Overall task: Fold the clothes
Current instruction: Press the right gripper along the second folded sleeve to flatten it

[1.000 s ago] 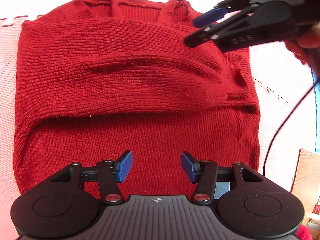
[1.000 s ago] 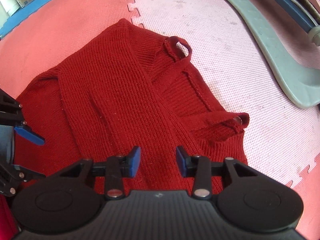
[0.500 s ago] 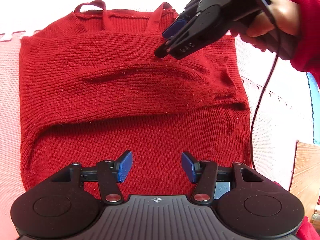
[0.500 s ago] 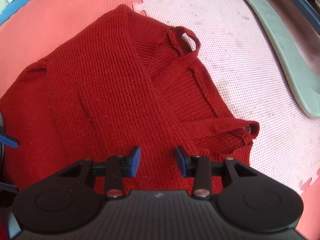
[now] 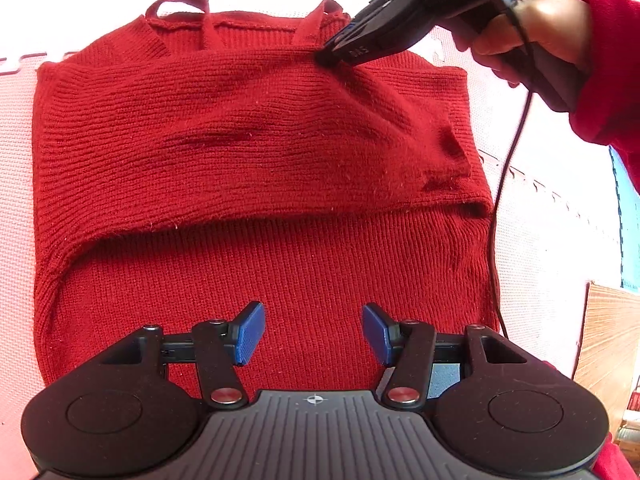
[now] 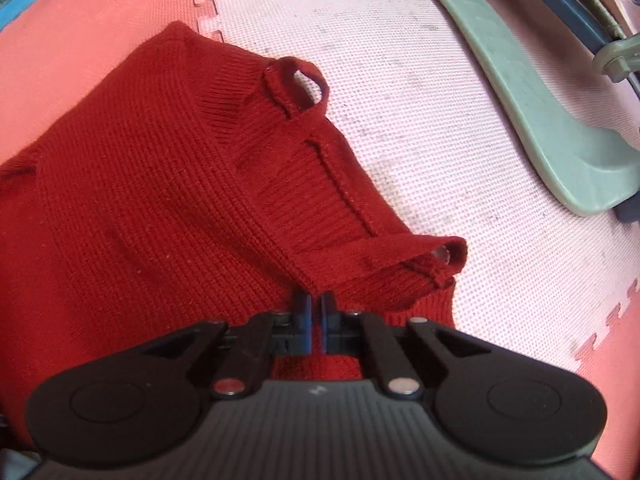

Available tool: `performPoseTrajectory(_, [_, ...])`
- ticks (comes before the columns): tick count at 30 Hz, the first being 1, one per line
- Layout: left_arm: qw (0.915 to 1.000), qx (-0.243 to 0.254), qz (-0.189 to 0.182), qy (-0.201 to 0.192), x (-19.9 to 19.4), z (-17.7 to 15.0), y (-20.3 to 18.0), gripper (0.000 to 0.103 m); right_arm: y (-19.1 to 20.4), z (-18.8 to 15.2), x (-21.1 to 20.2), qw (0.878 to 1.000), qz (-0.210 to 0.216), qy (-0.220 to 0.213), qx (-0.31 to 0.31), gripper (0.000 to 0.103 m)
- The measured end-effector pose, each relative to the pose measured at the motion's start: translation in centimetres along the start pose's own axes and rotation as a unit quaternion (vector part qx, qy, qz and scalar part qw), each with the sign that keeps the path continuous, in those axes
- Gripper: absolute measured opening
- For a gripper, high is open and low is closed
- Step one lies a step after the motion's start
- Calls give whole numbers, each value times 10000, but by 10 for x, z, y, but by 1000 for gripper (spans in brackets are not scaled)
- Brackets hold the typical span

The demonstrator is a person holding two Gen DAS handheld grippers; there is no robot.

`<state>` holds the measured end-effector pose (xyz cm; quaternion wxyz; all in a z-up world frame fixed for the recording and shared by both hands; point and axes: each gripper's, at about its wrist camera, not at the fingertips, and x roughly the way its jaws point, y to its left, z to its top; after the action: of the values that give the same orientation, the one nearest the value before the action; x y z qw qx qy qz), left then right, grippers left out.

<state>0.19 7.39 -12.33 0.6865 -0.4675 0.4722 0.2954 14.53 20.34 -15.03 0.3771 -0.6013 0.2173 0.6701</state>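
**Right tool pinches the folded edge, left one waits**

Red knit top (image 5: 256, 168) lies flat on the foam floor mat (image 6: 440, 140), straps at the far end from the left tool, hem nearest it. One side is already folded across the middle, so a thick band runs crosswise in the left view.

Right tool (image 6: 314, 312) has just been closing & now its jaws stand nearly together, w/ a ridge of knit caught between them. In the left view that same tool (image 5: 326, 58) sits on the band's far edge, near the right strap (image 5: 316, 24). Cloth rises in a small tent toward it, so I'd say it's gripped, not just touched.

Left tool (image 5: 314, 332) hovers over the hem end, jaws about half apart, nothing in them.

What matters next: the top's long axis runs straight away from the left tool, strap end to hem end. Right hand (image 5: 536, 32) owns the strap end; left is nearer the hem. Probably the far end gets drawn toward the hem.
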Motion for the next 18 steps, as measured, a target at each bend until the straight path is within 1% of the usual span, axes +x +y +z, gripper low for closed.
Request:
performPoseTrajectory(4, [10000, 57, -16, 60, 1, -3, 0, 56, 5, -4, 9, 10000, -42, 20, -15, 7])
performPoseTrajectory(6, [10000, 57, -29, 44, 0, -3, 1, 56, 3, -5, 5, 10000, -57, 40, 3, 11])
performPoseTrajectory(7, [10000, 45, -35, 28, -1, -3, 2, 56, 1, -5, 1, 9999, -38, 60, 91, 20])
performPoseTrajectory(8, [10000, 29, -38, 11, -1, -3, 3, 56, -2, -5, -6, 9997, -74, 27, 223, 34])
performPoseTrajectory(9, [10000, 14, -45, -4, -1, -3, 4, 56, -5, -6, -13, 9992, -146, -78, 351, 40])
performPoseTrajectory(11, [10000, -7, -57, -32, -2, -2, 4, 56, -5, -8, -35, 9969, -169, -493, 582, 42])
performPoseTrajectory(12, [10000, -6, -57, -42, -3, -2, 4, 56, -2, -8, -44, 9956, 50, -677, 652, 42])
performPoseTrajectory(13, [10000, -2, -56, -44, -3, -2, 4, 56, 2, -8, -51, 9933, 376, -840, 695, 42])
performPoseTrajectory(14, [10000, 2, -54, -42, -4, -2, 4, 56, 8, -7, -52, 9916, 673, -893, 649, 41])
performPoseTrajectory(16, [10000, 12, -46, -34, -4, -2, 4, 56, 27, -2, -47, 9882, 1222, -827, 420, 40])
performPoseTrajectory(18, [10000, 9, -30, -35, -4, -2, 4, 56, 43, 1, -37, 9847, 1506, -854, 222, 38])
